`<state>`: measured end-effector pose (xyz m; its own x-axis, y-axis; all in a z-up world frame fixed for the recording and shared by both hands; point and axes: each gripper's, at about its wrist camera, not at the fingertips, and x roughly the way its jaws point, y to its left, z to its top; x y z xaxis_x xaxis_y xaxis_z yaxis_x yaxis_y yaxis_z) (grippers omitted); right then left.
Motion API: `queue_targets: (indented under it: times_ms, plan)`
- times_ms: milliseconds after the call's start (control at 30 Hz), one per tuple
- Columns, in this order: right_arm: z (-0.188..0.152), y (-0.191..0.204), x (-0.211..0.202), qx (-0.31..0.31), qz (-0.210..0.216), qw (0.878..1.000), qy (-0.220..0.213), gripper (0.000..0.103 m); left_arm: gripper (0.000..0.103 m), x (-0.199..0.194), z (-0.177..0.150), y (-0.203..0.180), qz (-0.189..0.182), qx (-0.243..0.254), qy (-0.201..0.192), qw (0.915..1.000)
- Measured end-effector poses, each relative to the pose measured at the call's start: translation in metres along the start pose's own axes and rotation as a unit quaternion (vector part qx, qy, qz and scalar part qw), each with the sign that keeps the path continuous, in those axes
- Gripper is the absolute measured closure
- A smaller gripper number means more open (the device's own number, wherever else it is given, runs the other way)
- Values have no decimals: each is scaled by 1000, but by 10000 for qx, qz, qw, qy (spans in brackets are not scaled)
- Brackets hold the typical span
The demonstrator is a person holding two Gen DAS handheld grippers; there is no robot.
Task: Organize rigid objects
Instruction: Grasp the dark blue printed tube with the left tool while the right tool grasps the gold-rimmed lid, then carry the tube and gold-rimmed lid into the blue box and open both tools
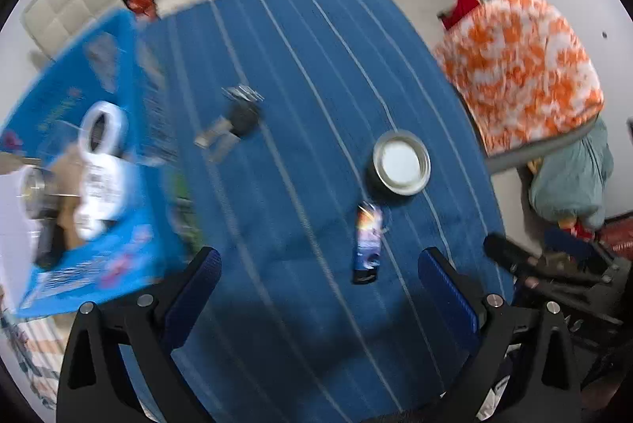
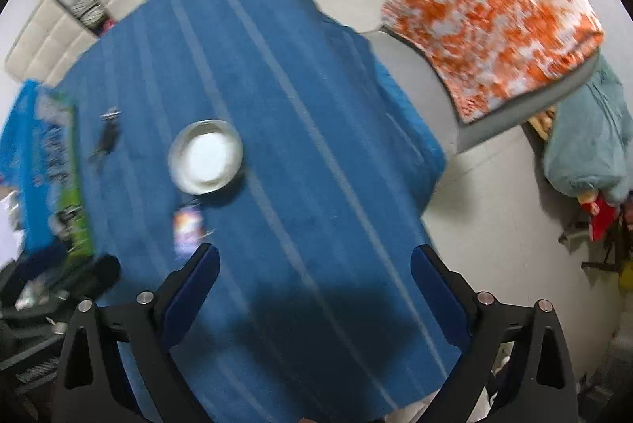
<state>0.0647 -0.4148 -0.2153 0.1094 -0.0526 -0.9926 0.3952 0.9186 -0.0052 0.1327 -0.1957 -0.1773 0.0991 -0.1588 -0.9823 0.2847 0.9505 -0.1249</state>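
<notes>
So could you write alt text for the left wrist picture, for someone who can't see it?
An open, empty left gripper hovers over a blue striped tablecloth holding a round metal tin, a small colourful packet and a dark blurred object. A blue cardboard box with items inside sits left; an orange-and-white covered chair stands right.

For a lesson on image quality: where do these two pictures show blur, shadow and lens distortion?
Left wrist view: motion blur smears the blue cardboard box; the round metal tin stays fairly sharp. Right wrist view: softer throughout; a dark shadow falls on the blue striped tablecloth near the gripper. Both: fisheye bends the stripes, with black corners.
</notes>
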Motion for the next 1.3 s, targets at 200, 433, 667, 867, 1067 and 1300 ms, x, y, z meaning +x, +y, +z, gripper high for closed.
queue_targets:
  times_ms: [200,433,667,867,1067,1300]
  plan:
    - [13,-13,33,340,177,9990,229,5,37,74,-4,-30,-82,153,696,9974]
    - [31,18,32,-16,653,9978,90,5,81,105,-4,-46,192,298,802,9962]
    - [57,73,49,-299,1238,9916,224,5,81,103,5,1,251,-507,630,9964]
    - [70,95,85,-231,1147,9904,737,30,81,109,15,4,260,-714,559,9955]
    - [63,103,78,-365,866,9935,644,32,81,104,16,11,257,-726,519,9957]
    - [50,79,47,-329,764,9956,442,32,81,88,12,16,240,-658,421,9967]
